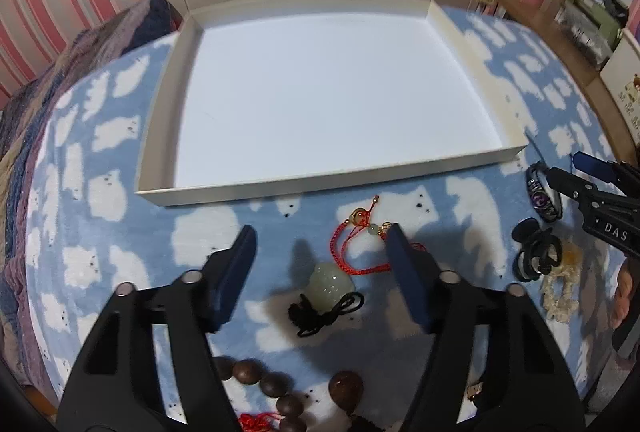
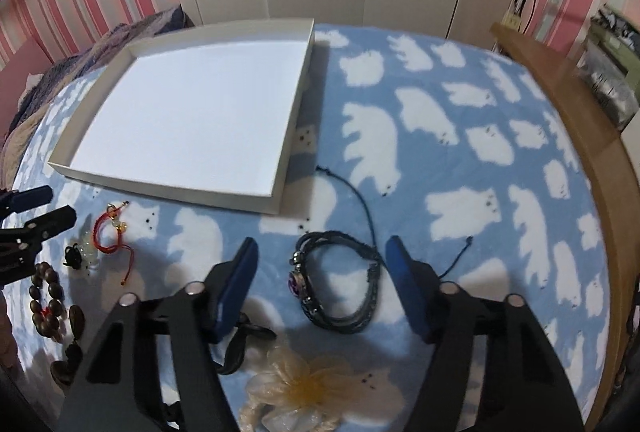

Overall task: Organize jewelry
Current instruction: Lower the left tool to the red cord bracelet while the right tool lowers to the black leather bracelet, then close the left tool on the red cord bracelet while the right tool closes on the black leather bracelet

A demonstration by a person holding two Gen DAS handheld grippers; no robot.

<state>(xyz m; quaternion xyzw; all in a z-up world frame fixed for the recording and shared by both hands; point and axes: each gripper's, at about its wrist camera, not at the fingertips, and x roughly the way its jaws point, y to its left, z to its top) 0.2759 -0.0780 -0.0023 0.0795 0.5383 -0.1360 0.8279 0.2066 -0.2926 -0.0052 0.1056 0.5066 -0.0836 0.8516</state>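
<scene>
A shallow white box (image 1: 188, 188) (image 2: 168, 192) lies open on a blue blanket with white bears. My left gripper (image 1: 322, 232) is open above a red cord bracelet (image 1: 348, 252) and a pale jade pendant (image 1: 330, 284) on a black cord. My right gripper (image 2: 322, 244) is open around a black leather bracelet (image 2: 340, 288) with a purple charm; it also shows in the left wrist view (image 1: 544, 198). Brown wooden beads (image 1: 276, 388) (image 2: 48, 296) lie near me.
A black hair claw (image 1: 534, 252) and a cream flower scrunchie (image 2: 304, 388) lie by the right gripper. A wooden bed rail (image 2: 580, 136) runs along the right. A patchwork quilt (image 1: 48, 80) lies at the left. White wardrobe doors stand behind.
</scene>
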